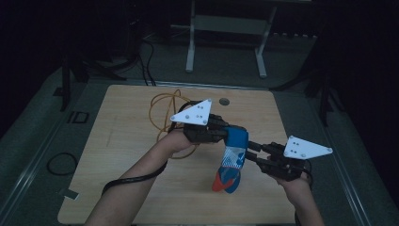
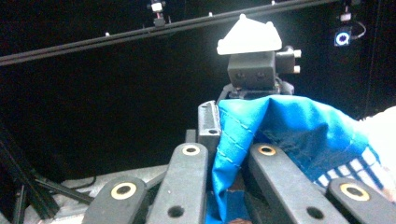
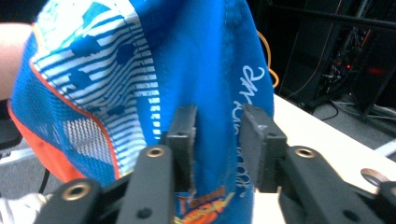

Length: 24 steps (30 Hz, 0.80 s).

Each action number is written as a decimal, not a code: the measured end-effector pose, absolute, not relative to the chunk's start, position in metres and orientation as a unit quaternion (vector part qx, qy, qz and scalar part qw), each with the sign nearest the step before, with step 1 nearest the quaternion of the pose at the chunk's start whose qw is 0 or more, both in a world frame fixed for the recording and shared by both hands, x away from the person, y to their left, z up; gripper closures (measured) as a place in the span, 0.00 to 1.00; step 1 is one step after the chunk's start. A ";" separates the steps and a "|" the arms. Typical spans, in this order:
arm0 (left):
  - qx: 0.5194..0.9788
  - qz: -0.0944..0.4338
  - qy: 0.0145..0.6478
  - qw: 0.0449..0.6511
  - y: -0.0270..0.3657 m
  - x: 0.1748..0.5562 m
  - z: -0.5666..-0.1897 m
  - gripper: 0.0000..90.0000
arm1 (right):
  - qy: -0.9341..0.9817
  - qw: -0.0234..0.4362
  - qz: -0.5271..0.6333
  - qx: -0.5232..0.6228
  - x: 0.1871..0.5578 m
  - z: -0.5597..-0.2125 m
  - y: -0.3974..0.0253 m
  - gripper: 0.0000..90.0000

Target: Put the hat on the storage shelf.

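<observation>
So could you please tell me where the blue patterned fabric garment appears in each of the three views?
High view: the blue patterned fabric garment hangs right of centre, stretched between both claws.
Left gripper view: it fills the lower right, between the jaws.
Right gripper view: it covers the left and centre, with a fold between the jaws.
Shared landmark: its blue-and-white striped panel.

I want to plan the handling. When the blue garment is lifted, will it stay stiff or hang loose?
Probably floppy: the blue garment droops between the left tool and right tool. Likely light, since thin folds bunch in the left tool. Its mesh part might snag.
</observation>
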<state>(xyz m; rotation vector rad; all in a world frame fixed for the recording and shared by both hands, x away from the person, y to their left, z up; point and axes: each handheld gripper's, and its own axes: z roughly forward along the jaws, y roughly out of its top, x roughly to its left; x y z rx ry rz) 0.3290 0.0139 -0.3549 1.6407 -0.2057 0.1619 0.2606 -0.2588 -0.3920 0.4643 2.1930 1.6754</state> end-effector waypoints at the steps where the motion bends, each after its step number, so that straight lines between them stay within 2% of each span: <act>1: 0.731 0.073 -0.092 0.672 0.013 0.329 -0.355 0.99 | 0.772 0.174 0.589 0.164 0.260 -0.393 -0.258 0.94; 2: 0.732 0.074 -0.091 0.671 0.013 0.329 -0.357 0.99 | 0.772 0.178 0.587 0.166 0.260 -0.393 -0.258 1.00; 3: 0.735 0.074 -0.087 0.668 0.013 0.330 -0.357 0.99 | 0.773 0.186 0.581 0.172 0.260 -0.393 -0.257 1.00; 19: 0.776 0.104 -0.068 0.618 0.028 0.328 -0.364 0.98 | 0.759 0.205 0.584 0.203 0.262 -0.378 -0.279 1.00; 24: 0.786 0.119 -0.063 0.603 0.031 0.322 -0.363 0.88 | 0.759 0.209 0.582 0.202 0.261 -0.371 -0.278 1.00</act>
